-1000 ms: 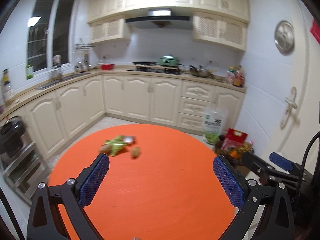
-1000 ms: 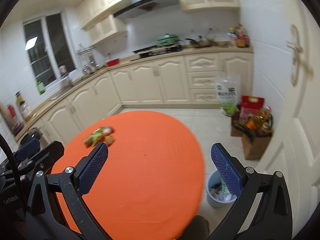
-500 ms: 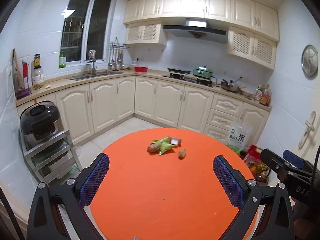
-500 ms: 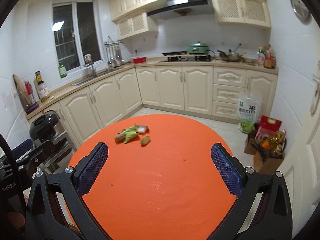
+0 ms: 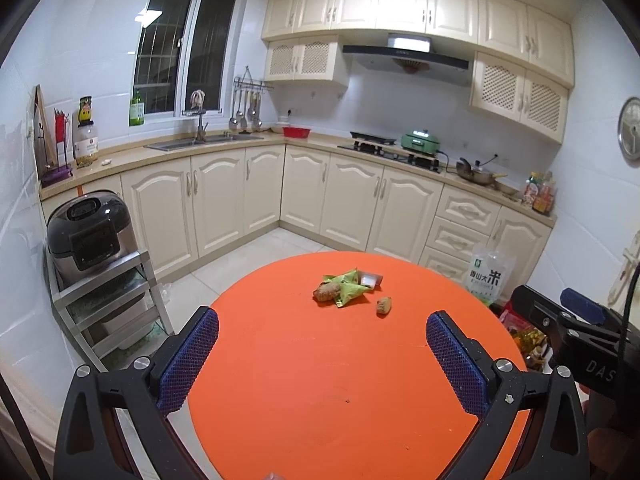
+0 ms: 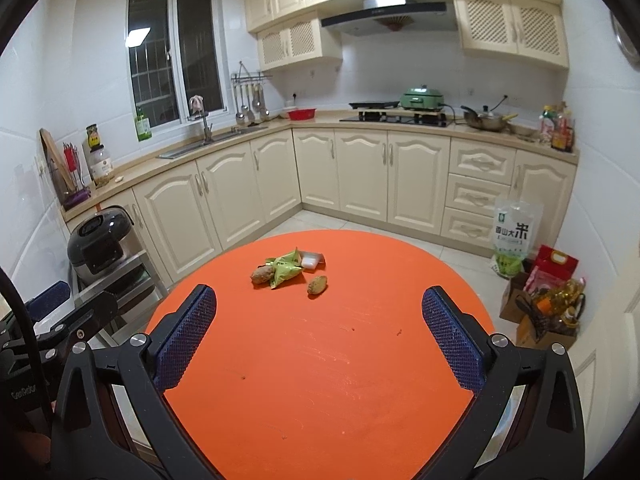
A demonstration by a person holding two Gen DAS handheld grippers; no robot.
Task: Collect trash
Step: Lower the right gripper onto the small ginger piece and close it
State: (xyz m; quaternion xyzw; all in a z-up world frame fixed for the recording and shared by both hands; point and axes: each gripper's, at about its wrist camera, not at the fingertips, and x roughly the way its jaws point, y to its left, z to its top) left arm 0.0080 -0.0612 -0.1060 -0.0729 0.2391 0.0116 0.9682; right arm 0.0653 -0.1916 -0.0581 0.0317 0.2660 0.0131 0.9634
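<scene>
A small pile of trash lies on the far half of a round orange table (image 5: 320, 380) (image 6: 320, 360): a crumpled green wrapper (image 5: 347, 288) (image 6: 287, 268), a white packet (image 5: 370, 280) (image 6: 312, 261) behind it, a brown lump (image 5: 326, 292) (image 6: 262, 275) at its left and a smaller brown lump (image 5: 384, 305) (image 6: 317, 284) at its right. My left gripper (image 5: 322, 344) is open and empty above the table's near part. My right gripper (image 6: 319, 326) is open and empty, also short of the pile.
Cream kitchen cabinets run along the back and left. A rice cooker (image 5: 90, 234) (image 6: 102, 240) stands on a metal rack left of the table. A rice bag (image 6: 514, 236) and boxes of groceries (image 6: 548, 304) sit on the floor at the right.
Both views have swung up and steadied from a tilted, blurred look. The trash pile now sits near the middle of each view. Both grippers stay open.
</scene>
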